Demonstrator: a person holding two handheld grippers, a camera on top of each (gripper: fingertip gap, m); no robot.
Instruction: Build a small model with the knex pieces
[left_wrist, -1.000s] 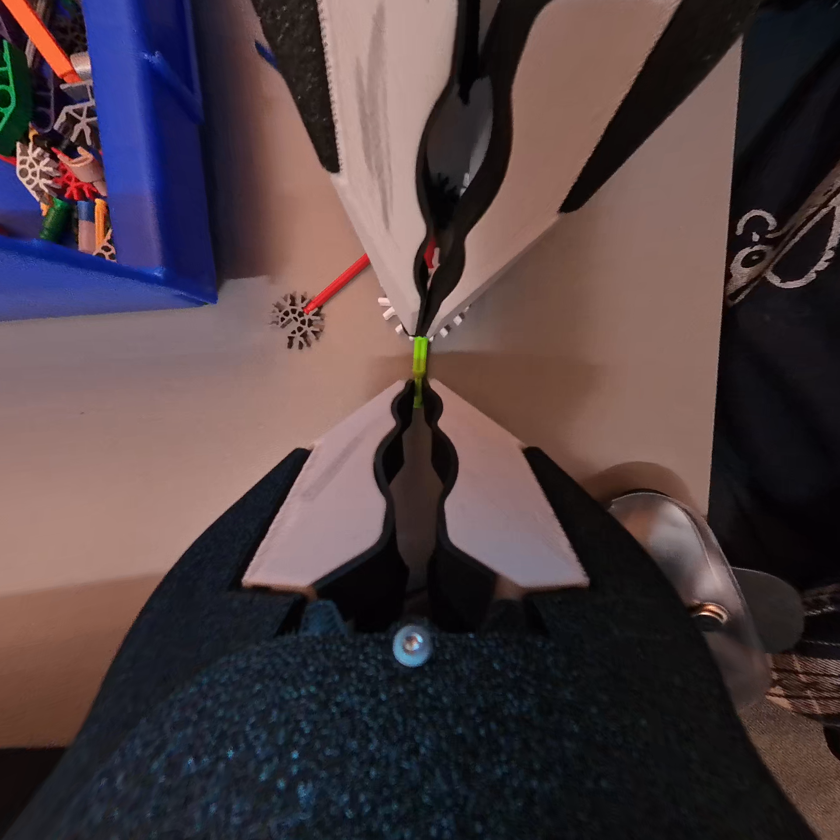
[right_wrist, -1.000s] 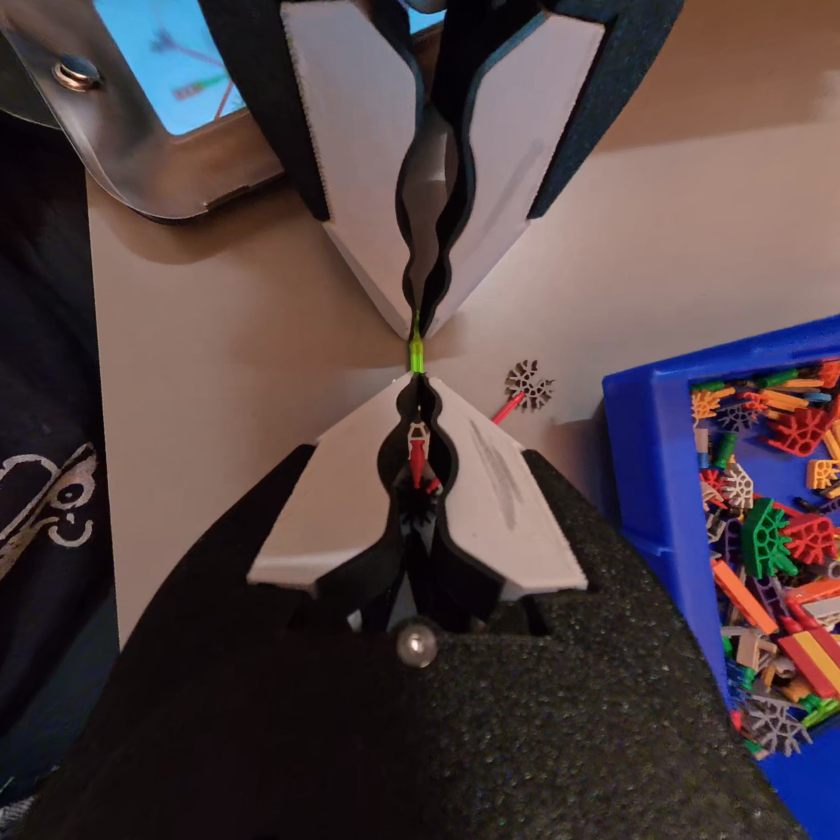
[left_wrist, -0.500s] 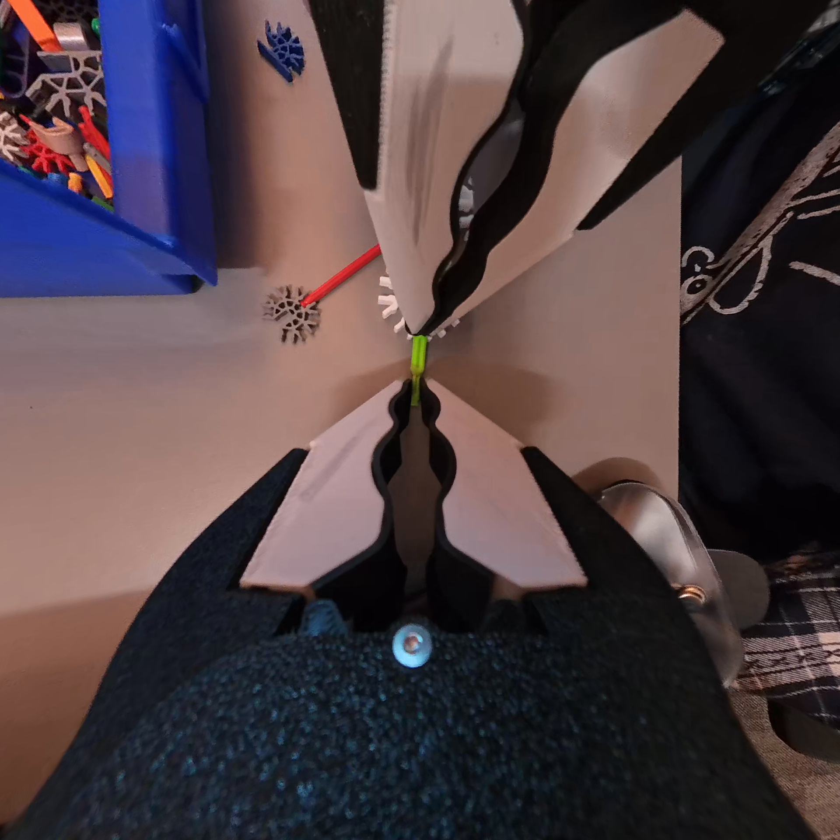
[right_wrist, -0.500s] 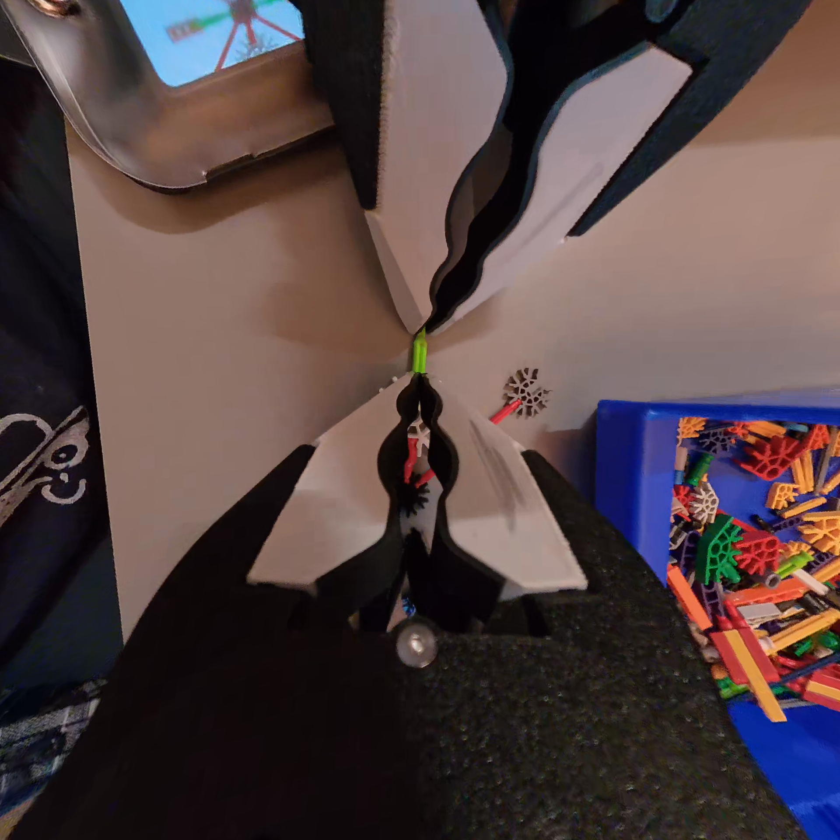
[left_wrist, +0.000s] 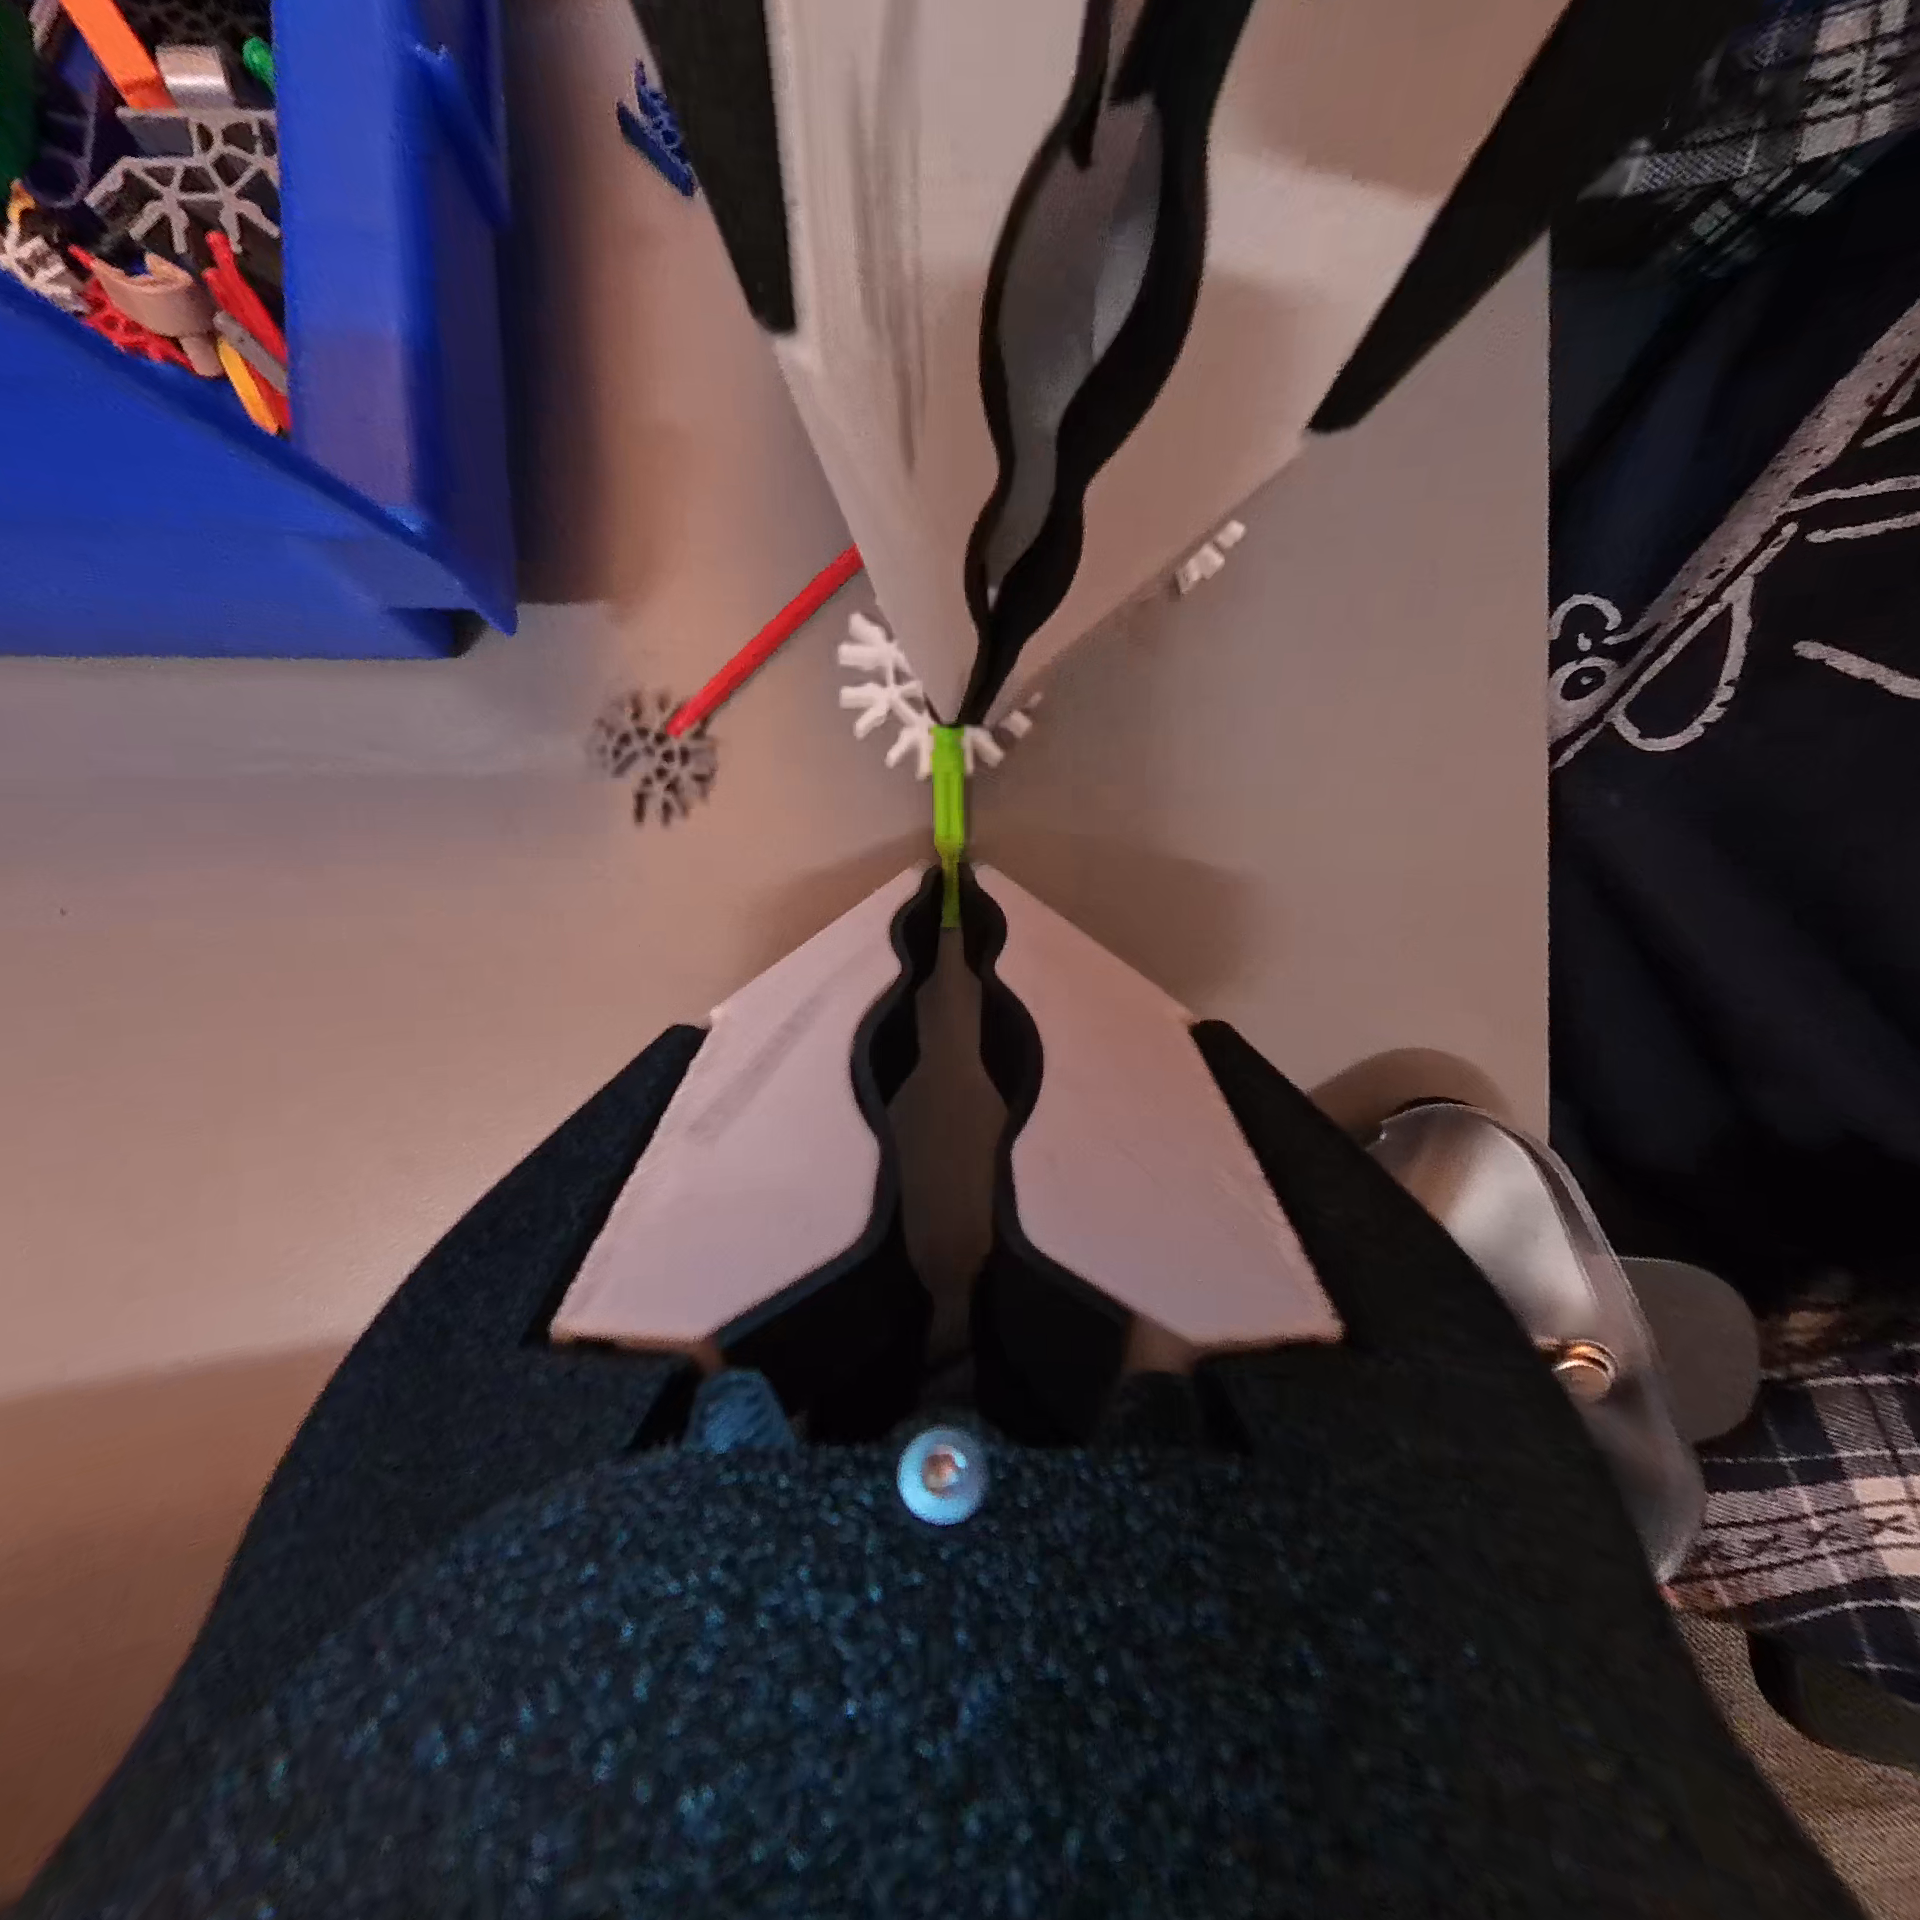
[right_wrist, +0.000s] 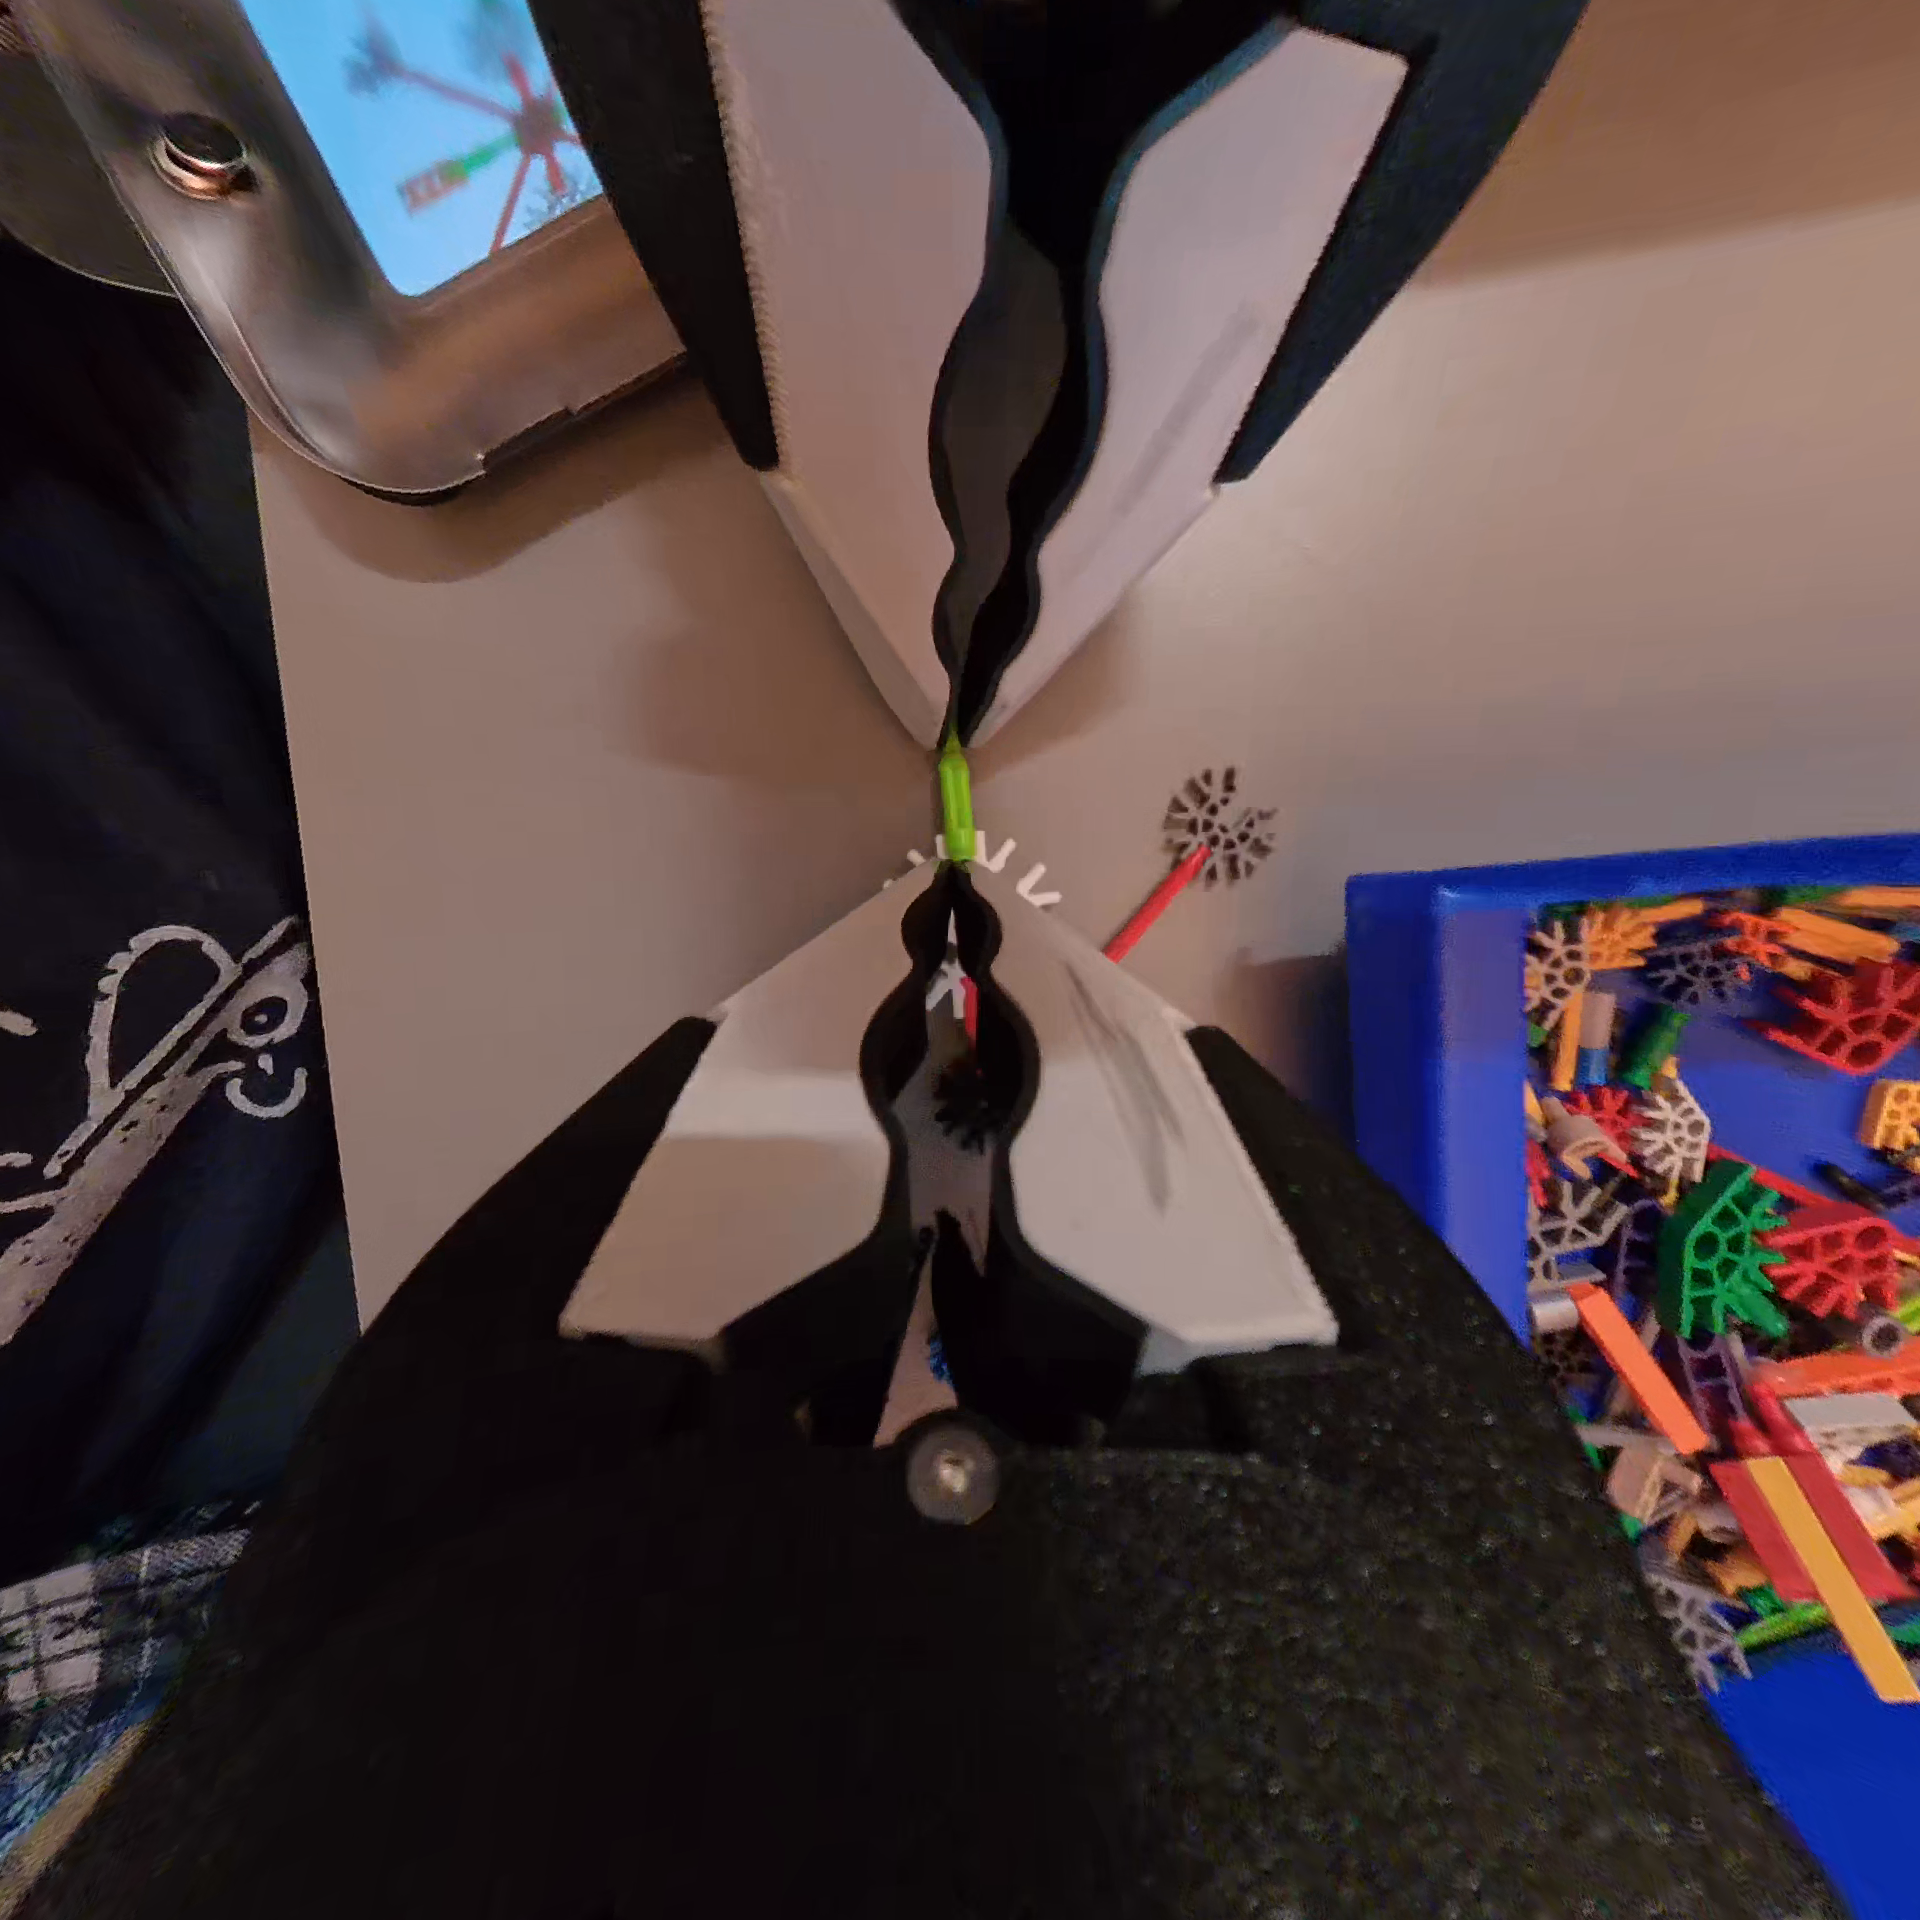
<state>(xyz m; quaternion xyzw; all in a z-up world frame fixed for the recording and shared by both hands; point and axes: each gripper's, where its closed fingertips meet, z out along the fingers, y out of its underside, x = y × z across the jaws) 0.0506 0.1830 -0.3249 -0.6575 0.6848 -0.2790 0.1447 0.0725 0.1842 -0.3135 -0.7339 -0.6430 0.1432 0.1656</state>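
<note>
Green plastic rod (left_wrist: 948, 795), thin and ridged: both grippers' wavy jaws clamp its opposite ends, white snowflake connector (left_wrist: 883, 691) attached.

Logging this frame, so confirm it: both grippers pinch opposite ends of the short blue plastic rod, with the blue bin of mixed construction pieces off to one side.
Wrong colour only: the short plastic rod is lime green, not blue, as the left wrist view shows. The left gripper and right gripper do pinch its opposite ends, and the blue bin of mixed construction pieces sits to one side.
</note>
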